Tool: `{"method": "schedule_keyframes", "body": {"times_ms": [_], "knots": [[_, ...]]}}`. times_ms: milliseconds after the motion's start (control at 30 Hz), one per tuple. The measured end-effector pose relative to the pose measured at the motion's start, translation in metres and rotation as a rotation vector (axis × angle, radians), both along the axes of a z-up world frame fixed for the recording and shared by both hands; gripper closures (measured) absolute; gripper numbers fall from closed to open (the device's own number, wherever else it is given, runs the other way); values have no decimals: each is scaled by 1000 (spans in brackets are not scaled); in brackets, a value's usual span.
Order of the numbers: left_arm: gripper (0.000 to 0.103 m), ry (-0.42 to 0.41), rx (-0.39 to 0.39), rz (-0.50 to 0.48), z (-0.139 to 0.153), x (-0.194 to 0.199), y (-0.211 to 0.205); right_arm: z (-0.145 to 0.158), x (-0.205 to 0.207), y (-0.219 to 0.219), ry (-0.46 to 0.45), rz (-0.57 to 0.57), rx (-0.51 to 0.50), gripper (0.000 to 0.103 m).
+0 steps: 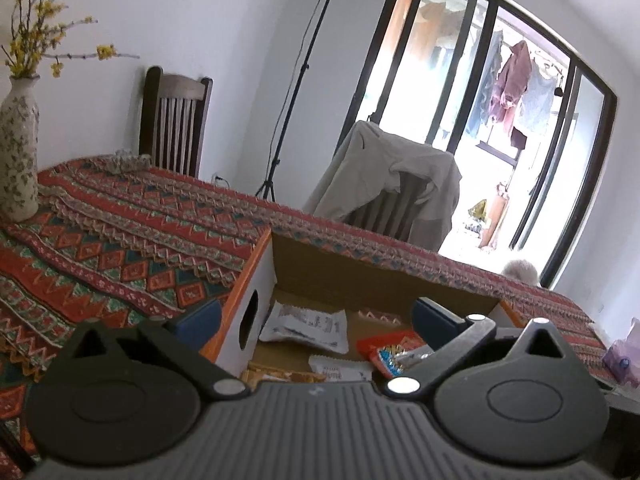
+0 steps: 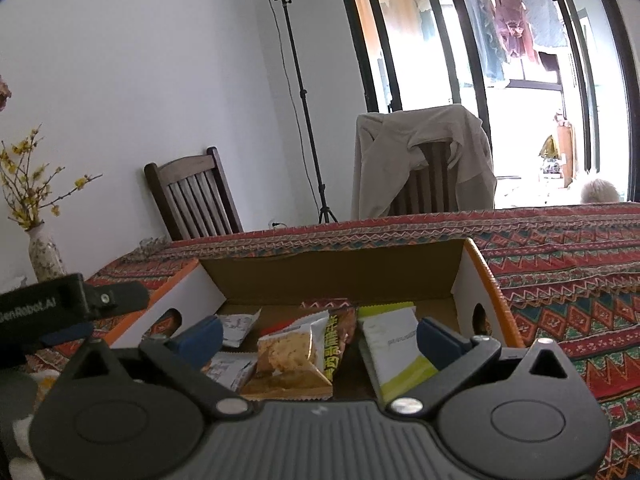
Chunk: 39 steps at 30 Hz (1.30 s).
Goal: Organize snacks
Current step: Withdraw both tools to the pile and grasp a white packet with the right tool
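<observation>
An open cardboard box (image 1: 360,268) with white inner walls and orange edges sits on the patterned tablecloth, with several snack packets in it. In the left wrist view a white printed packet (image 1: 304,326) and a red packet (image 1: 384,350) lie on its floor. My left gripper (image 1: 318,320) stands open astride the box's left wall (image 1: 250,312), nothing pressed between its pads. In the right wrist view my right gripper (image 2: 320,340) is open over the box (image 2: 336,272). Between its fingers lie a clear packet with a golden cracker (image 2: 288,356), a dark packet with yellow letters (image 2: 340,340) and a white-and-lime packet (image 2: 396,348).
A flowered vase (image 1: 18,152) with yellow twigs stands at the table's far left. Behind the table are a dark wooden chair (image 1: 176,128), a lamp stand (image 1: 292,100) and a chair draped with a beige jacket (image 1: 392,176). A purple packet (image 1: 624,360) lies at the right edge.
</observation>
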<state>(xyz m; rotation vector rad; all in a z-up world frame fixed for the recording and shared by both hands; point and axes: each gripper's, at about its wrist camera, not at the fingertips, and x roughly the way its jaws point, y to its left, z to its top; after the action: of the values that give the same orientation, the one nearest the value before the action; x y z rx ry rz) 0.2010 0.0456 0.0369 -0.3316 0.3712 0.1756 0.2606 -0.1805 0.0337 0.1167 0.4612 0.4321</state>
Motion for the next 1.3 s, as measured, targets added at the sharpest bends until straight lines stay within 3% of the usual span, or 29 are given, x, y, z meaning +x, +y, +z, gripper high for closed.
{"method": "schedule_keyframes", "body": {"times_ms": [200,500,867,1300], "knots": [[0,-6,-19,6,19,-15,0,7,-4,2,-24,16,-17,0],[0,1,51,13,33,-59,12,35,-33,5,-70,19,-66,0],[0,89,77,11,-3,-109,34,33,-86,-3,-58,-15,-159,0],[0,131,66,-1,-36,-142,50,-4,-131,-15,21,-32,-242,0]]}}
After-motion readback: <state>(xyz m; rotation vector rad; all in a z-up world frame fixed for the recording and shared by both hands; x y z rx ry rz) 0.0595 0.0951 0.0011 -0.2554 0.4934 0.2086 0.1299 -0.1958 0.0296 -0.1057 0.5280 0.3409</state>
